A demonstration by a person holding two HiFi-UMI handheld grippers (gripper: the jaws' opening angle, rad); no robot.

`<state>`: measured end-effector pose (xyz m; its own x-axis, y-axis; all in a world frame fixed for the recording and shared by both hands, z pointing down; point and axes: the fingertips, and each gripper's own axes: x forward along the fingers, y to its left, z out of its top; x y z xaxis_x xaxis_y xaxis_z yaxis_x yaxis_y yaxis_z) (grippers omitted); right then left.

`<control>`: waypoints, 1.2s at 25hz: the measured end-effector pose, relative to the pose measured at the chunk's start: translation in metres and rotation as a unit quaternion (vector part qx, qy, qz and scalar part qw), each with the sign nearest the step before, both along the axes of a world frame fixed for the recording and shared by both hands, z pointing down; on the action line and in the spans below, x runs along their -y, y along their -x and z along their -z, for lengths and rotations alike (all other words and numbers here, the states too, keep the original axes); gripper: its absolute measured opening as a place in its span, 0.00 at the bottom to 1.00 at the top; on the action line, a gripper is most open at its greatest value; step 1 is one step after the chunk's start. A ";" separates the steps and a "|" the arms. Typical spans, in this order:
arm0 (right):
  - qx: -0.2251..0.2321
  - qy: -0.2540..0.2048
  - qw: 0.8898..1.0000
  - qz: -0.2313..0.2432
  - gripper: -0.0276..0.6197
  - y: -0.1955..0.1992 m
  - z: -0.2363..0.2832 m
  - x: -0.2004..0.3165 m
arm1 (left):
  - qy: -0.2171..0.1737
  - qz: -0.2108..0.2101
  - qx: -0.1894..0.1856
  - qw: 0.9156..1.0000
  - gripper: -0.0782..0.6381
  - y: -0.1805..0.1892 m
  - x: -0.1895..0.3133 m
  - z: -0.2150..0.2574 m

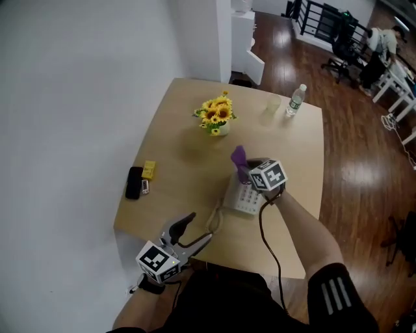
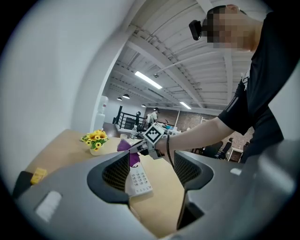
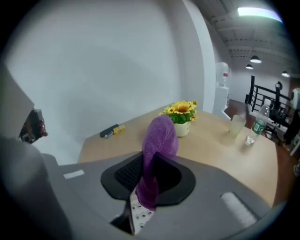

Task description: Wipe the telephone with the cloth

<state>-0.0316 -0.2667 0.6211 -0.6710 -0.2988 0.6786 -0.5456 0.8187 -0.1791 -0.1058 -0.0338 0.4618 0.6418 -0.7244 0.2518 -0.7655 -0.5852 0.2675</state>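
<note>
The telephone (image 1: 246,198), white with a grey keypad, lies flat on the surface near its front edge, right of the middle in the head view. Its cord (image 1: 214,220) trails off its left side.

Just above its far end sits the right gripper (image 1: 250,174). Its fingers are closed on a purple cloth (image 3: 157,154), which stands up in a rounded fold above them and hangs down below, over the keypad. Whether the cloth touches the keys cannot be told.

The left gripper (image 1: 197,231) is held off the front left corner, apart from the telephone. Its fingers are spread wide with nothing in them; the telephone only shows through the gap, farther off.

The surface (image 1: 182,130) is a pale wooden table top. At its middle stands a white pot of sunflowers (image 1: 216,116). Toward the far right corner are a clear cup (image 1: 272,104) and a water bottle (image 1: 296,100). By the left edge lie a black object (image 1: 134,182) and a small yellow object (image 1: 149,170), just beside each other.

A plain white wall (image 1: 84,84) runs along the left of the surface. The floor (image 1: 364,162) is dark wood. Farther back are a black railing (image 1: 318,16) and office chairs (image 1: 341,49), under strip lights (image 2: 147,79) on a beamed ceiling.
</note>
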 end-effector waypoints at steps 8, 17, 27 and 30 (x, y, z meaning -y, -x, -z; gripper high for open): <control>-0.084 0.042 0.995 0.017 0.15 0.008 -0.064 0.024 | 0.023 0.036 0.004 0.999 0.51 0.005 0.013 -0.023; -0.084 0.014 0.991 0.098 0.15 0.033 -0.068 -0.040 | 0.023 0.035 0.005 0.999 0.51 -0.010 0.040 -0.026; -0.101 -0.018 0.973 0.207 0.15 0.049 -0.099 -0.140 | 0.035 0.051 0.027 0.998 0.51 -0.008 0.059 -0.038; -0.111 -0.013 0.968 0.223 0.15 0.046 -0.115 -0.164 | 0.037 0.055 0.035 0.997 0.51 -0.009 0.061 -0.046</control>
<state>-0.0777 -0.1029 0.7364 -0.5761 -0.0310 0.8168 -0.1597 0.9843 -0.0753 -0.0968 -0.0947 0.5082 0.5390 -0.7672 0.3478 -0.8419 -0.4777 0.2509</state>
